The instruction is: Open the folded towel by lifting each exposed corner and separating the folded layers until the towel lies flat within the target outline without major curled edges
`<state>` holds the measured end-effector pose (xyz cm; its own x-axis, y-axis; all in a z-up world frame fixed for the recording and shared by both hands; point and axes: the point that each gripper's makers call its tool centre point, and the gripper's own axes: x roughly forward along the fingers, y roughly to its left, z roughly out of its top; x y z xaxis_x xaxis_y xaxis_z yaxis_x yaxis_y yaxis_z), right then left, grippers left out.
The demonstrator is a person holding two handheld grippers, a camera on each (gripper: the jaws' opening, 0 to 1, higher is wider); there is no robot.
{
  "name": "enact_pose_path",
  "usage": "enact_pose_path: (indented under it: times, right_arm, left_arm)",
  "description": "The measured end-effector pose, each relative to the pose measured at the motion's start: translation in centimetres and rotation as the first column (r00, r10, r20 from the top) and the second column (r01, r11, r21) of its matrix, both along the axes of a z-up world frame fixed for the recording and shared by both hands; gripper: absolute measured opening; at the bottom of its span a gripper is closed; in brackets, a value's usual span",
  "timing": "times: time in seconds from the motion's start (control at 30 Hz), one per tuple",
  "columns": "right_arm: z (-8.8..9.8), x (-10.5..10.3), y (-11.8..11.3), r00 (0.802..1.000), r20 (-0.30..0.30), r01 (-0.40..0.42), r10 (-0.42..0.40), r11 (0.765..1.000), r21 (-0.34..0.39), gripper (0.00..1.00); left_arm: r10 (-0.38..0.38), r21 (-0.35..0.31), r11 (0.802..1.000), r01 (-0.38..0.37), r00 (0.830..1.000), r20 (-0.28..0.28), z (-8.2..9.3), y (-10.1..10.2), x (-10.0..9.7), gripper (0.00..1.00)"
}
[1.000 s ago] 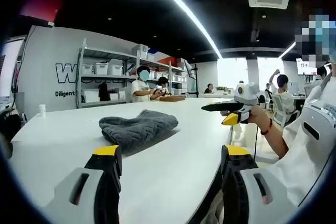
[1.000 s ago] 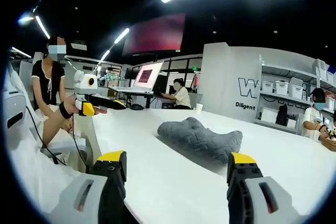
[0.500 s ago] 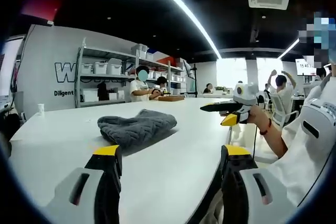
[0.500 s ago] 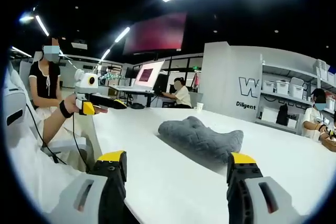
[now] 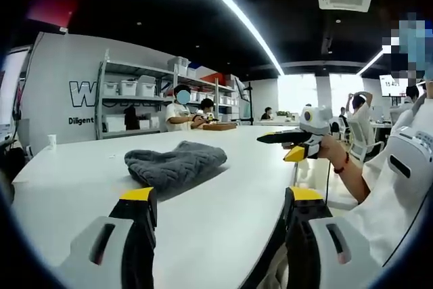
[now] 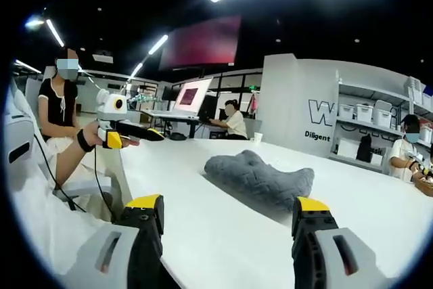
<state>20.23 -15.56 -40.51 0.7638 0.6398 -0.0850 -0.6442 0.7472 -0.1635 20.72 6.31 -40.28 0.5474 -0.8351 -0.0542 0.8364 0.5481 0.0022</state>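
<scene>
A grey knitted towel [image 5: 176, 164] lies folded and bunched on the white table [image 5: 67, 191], a short way ahead of my left gripper [image 5: 222, 197]. That gripper is open, its yellow-tipped jaws wide apart above the table's near part, with nothing between them. In the right gripper view the same towel [image 6: 260, 178] lies ahead and slightly right of my right gripper [image 6: 227, 203], which is open and empty too. Each gripper also appears in the other's view, held in a hand off the table's edge: the right gripper [image 5: 292, 144] and the left gripper [image 6: 126, 133].
A small white cup [image 5: 53, 141] stands near the table's far end. Shelves with white bins [image 5: 135, 89] line the back wall, and people work at a bench [image 5: 203, 121] there. A person [image 6: 61, 109] stands beyond the left gripper, and another sits at a monitor [image 6: 191, 97].
</scene>
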Motion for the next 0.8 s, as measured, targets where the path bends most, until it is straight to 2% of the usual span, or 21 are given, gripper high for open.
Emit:
enact_pose_path:
  times: [0.8]
  right_arm:
    - [-0.17, -0.11, 0.47, 1.000, -0.004, -0.005, 0.005, 1.000, -0.011, 0.76]
  left_arm:
    - [-0.011, -0.011, 1.000, 0.011, 1.000, -0.017, -0.38, -0.32, 0.01, 0.75]
